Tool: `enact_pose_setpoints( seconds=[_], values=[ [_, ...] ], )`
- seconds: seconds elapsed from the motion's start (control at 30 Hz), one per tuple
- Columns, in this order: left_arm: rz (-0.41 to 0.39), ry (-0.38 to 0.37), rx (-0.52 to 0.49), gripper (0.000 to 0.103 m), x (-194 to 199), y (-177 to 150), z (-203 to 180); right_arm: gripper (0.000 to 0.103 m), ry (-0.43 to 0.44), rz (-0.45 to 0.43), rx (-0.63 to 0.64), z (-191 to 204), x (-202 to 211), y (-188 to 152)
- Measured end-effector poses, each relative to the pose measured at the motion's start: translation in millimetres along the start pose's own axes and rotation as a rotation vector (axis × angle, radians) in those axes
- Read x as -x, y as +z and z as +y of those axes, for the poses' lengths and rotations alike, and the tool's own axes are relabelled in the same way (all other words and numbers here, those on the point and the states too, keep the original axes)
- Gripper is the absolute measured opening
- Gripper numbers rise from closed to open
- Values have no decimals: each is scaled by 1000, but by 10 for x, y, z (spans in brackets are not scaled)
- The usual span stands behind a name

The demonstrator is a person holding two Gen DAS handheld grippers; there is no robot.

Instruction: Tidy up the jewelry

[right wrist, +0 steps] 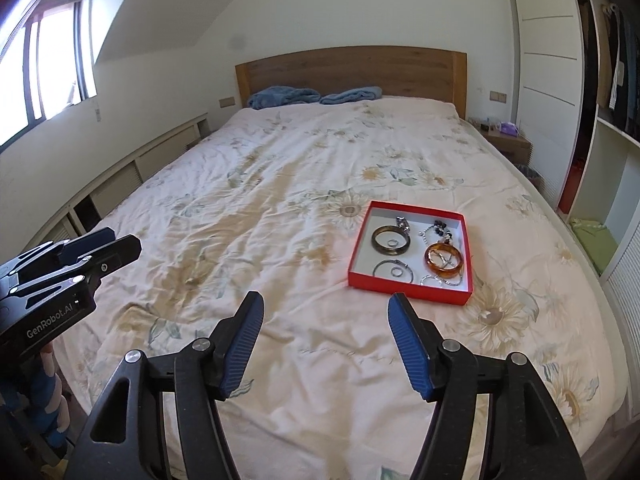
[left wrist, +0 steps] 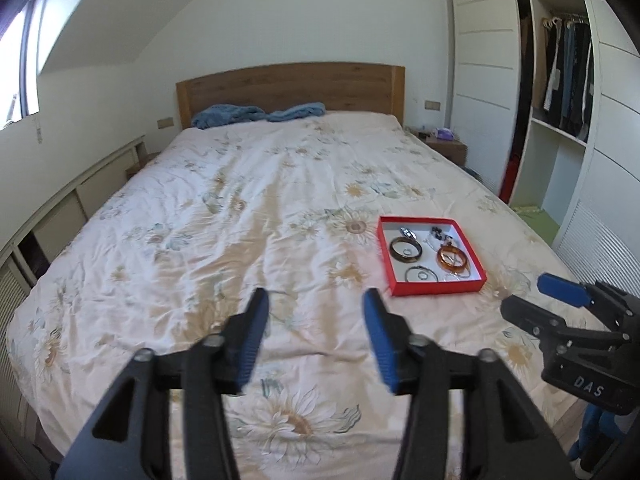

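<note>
Jewelry sits in a shallow red cardboard tray on the floral bedspread; left gripper and right gripper hover near, both spread wide, holding nothing.

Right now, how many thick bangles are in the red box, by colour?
Dark brown bangle: 1
Amber orange bangle: 1
Total: 2 thick bangles in the red box; the thin silver pieces are not counted.

Red tray: small silver pieces & dark beads too small to ID. Nightstand far right: items too small to tell. Wardrobe: cut by right edge. Left gripper: body cut at left edge in right-wrist view.
</note>
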State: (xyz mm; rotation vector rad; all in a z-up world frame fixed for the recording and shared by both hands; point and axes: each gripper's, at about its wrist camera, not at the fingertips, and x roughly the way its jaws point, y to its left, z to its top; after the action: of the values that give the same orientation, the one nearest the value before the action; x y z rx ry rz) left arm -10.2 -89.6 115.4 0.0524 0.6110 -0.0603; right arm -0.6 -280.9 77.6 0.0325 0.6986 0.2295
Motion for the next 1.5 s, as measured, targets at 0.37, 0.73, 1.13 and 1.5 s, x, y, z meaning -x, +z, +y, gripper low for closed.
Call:
enact_pose_setpoints(
  seconds=[0.37,0.73,1.13,1.5],
  values=[
    [-47,34,3,51,303,-113,15,88,-40,-60,24,180,323,-182],
    [-46,72,22,53,331,-201,36,103,-64,-112,-21,97,440,-254],
    [-1,151,53,53,218,-273,188,103,-100,-120,-51,-31,437,-302],
    [-5,192,94,53,80,-315,353,103,-125,-118,-43,-80,347,-330]
  ],
)
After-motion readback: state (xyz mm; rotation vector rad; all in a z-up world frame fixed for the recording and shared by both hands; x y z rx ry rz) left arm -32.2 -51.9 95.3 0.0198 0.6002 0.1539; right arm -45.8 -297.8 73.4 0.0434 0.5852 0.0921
